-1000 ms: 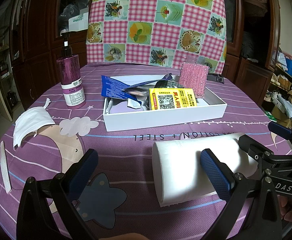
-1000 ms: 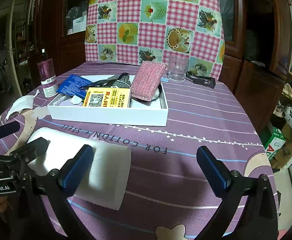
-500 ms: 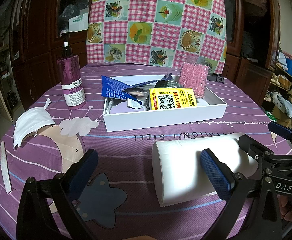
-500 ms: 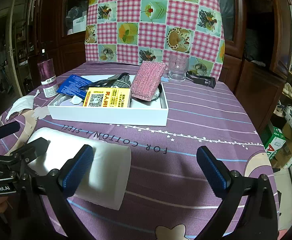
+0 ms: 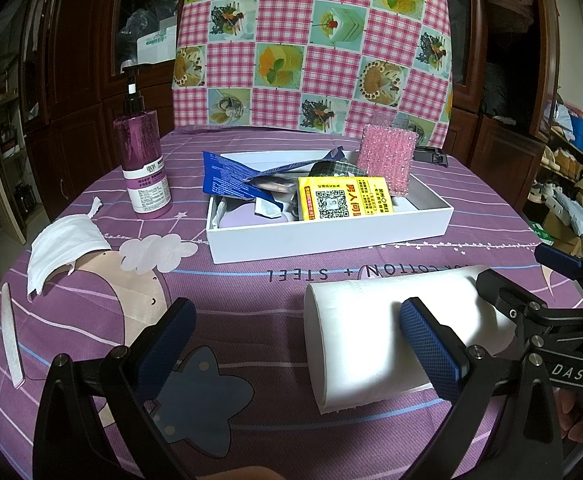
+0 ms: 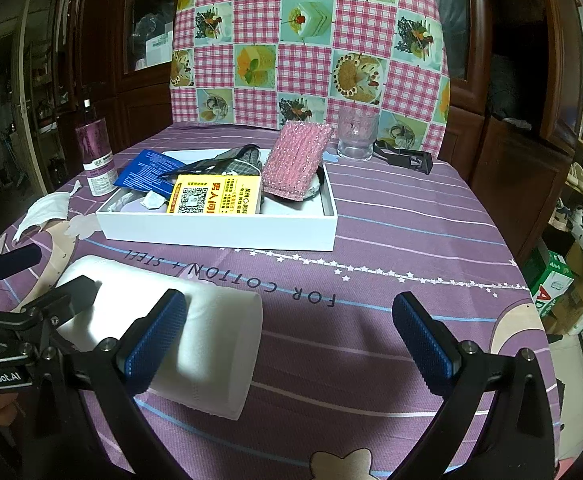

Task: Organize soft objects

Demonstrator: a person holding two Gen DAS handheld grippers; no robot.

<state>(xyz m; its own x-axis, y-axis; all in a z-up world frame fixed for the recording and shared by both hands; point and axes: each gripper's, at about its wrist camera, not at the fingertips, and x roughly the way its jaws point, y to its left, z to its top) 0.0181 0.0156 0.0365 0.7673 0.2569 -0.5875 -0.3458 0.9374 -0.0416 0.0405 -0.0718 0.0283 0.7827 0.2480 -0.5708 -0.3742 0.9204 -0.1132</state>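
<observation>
Roll (image 5: 391, 328) of white tissue is laid on its side on the purple cloth (image 6: 411, 248), in front of the white box (image 5: 331, 236), between both tools and near the front edge.

Tool state: L gripper (image 5: 295, 336) is spread wide, nothing held; its right-hand pad is seen in front of the roll, contact cannot be confirmed. R gripper (image 6: 291, 336) is likewise spread wide and empty; its left-hand pad overlaps the roll in view.

Box contents: yellow pack (image 5: 345, 199), blue pouch (image 5: 227, 178), pink sponge (image 5: 386, 160) leaned against the far wall, misc. soft items. Little free floor is left, mostly at the right end.

Outside box: mask (image 5: 65, 244), pump bottle (image 5: 144, 168), nail file (image 5: 11, 340), glass (image 6: 357, 138).

Probable faults:
- Roll is round, so it may be rolled off-line if nudged by one pad before closure.
- Roll is soft; excess squeeze is likely to crush it, and loose outer ply may be pulled free.
- Both tools are near the same item; a clash is possible if both are closed together.
- Sponge may be toppled during placement in the crowded box.
</observation>
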